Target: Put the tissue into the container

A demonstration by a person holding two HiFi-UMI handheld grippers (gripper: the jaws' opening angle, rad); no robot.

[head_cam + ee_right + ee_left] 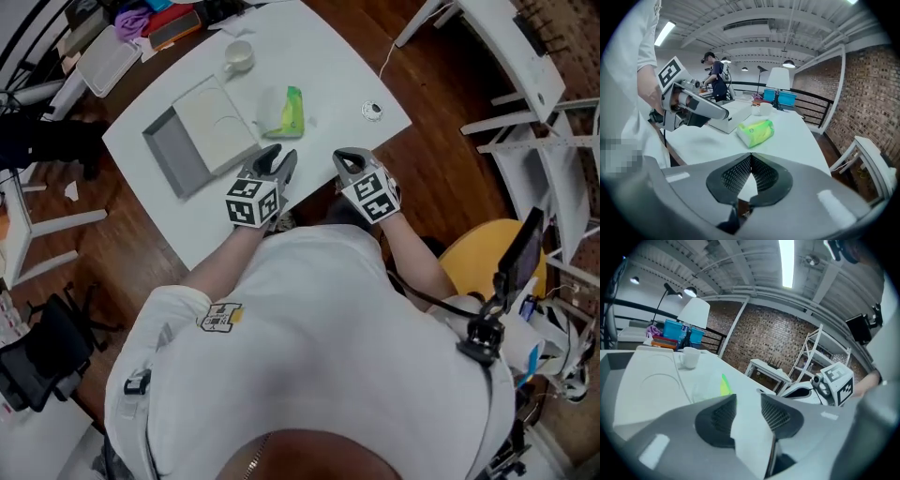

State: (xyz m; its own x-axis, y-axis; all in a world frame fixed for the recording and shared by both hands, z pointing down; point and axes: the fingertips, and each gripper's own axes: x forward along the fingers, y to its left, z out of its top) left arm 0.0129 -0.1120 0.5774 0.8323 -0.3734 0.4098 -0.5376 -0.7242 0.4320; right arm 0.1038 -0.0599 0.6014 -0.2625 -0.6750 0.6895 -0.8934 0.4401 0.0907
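Toward the worktop's [328,66] left corner: container [173,150], grey, open at its left end, white lid [220,120] across the right part. At the near edge: left claw [278,157], slightly apart, nothing between. Straight ahead of it, mid-worktop, just beside the lid: tissue pack [289,112], soft green-and-white wrapper, lying flat, long axis pointing away from the near edge. Further right: right claw [345,159], pressed together, empty, a little farther off. Probably a left-claw reach.
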